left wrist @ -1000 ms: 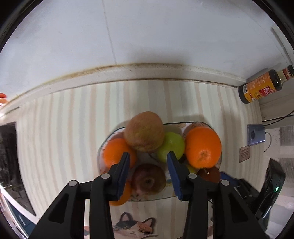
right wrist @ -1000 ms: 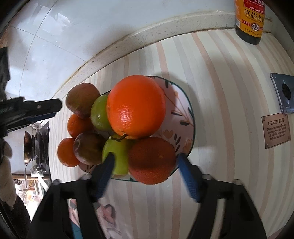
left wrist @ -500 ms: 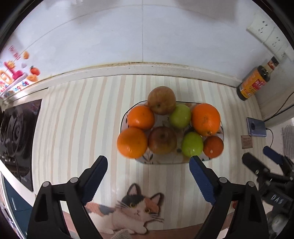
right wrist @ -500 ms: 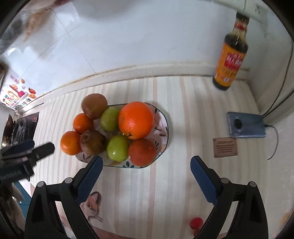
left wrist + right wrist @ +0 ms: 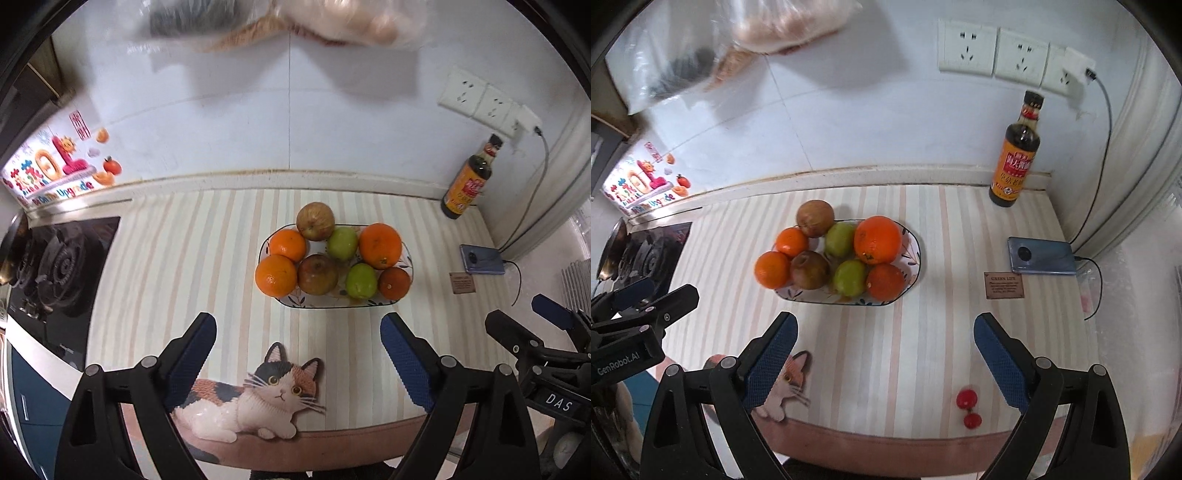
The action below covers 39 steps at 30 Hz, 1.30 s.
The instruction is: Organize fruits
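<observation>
Both the left tool (image 5: pixel 298 336) and right tool (image 5: pixel 885 335) hang released near the oval patterned plate (image 5: pixel 913 275), since its fruits look arranged.

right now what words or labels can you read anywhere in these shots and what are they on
"GenRobot.AI": on the left gripper, seen from the right wrist.
"DAS": on the right gripper, seen from the left wrist.
"GREEN LIFE": heading of the brown tag on the mat; its smaller lines are too small to read.
"Upgrade": on the wall sticker, partly blurred.
Sauce bottle: Chinese label characters, too small to read surely.
</observation>
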Each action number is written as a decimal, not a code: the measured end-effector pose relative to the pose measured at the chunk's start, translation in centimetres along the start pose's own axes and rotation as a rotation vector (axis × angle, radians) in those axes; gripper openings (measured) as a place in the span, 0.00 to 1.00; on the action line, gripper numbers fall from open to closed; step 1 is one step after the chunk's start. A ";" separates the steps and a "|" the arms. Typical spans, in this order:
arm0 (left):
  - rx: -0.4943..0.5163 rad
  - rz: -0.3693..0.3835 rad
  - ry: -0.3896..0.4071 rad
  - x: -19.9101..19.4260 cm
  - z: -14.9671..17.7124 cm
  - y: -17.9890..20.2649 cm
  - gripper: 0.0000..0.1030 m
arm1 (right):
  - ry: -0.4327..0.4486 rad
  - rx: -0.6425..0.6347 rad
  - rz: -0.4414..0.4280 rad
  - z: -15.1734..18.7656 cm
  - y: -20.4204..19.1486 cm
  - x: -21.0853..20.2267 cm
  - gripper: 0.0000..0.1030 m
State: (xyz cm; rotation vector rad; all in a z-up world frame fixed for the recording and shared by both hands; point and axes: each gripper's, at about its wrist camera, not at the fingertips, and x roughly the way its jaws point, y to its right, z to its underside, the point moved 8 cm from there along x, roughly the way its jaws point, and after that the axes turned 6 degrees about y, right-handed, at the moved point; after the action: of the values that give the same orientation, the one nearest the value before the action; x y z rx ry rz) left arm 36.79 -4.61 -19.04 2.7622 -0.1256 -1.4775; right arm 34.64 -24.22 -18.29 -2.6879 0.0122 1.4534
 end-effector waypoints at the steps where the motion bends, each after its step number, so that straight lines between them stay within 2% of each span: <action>1: 0.002 0.001 0.009 -0.6 0.1 0.0 0.88 | 0.007 -0.001 0.000 0.2 -0.1 -0.8 0.96; 9: 0.010 -0.002 0.057 -4.2 1.1 -0.5 0.88 | 0.058 0.001 0.020 1.5 -0.6 -5.3 0.96; 18: 0.022 0.009 0.097 -7.1 2.2 0.1 0.88 | 0.081 -0.013 0.005 2.4 -1.8 -8.0 0.96; 25: 0.010 0.014 0.110 -7.9 2.3 0.0 0.88 | 0.100 0.006 -0.021 2.3 -1.9 -9.1 0.96; 27: 0.010 0.013 0.097 -7.4 2.5 0.1 0.89 | 0.107 0.019 -0.035 2.2 -1.5 -8.8 0.96; 29: 0.023 0.012 0.067 -6.2 2.8 0.4 0.99 | 0.098 0.056 -0.072 2.3 -0.7 -8.2 0.96; 31: 0.039 -0.003 0.032 -4.8 3.4 0.9 0.99 | 0.077 0.102 -0.094 2.7 0.6 -7.1 0.96; 35: 0.080 -0.002 -0.051 -1.1 5.1 2.9 0.99 | 0.015 0.172 -0.050 5.0 5.1 -3.1 0.95; 36: 0.088 -0.002 -0.072 -0.2 5.5 3.4 0.99 | -0.002 0.186 -0.045 5.7 5.9 -2.3 0.92; 38: 0.110 -0.003 -0.119 2.2 6.7 4.6 0.99 | -0.051 0.227 -0.048 7.6 7.9 0.4 0.67; 39: 0.117 0.000 -0.140 3.2 7.2 5.1 0.99 | -0.078 0.242 -0.038 8.6 8.9 1.6 0.63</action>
State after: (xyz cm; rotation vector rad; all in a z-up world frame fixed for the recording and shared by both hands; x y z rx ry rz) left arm 32.27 -9.72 -25.49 2.7438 -0.2195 -1.7162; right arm 27.91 -32.33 -24.99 -2.4255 0.1228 1.4416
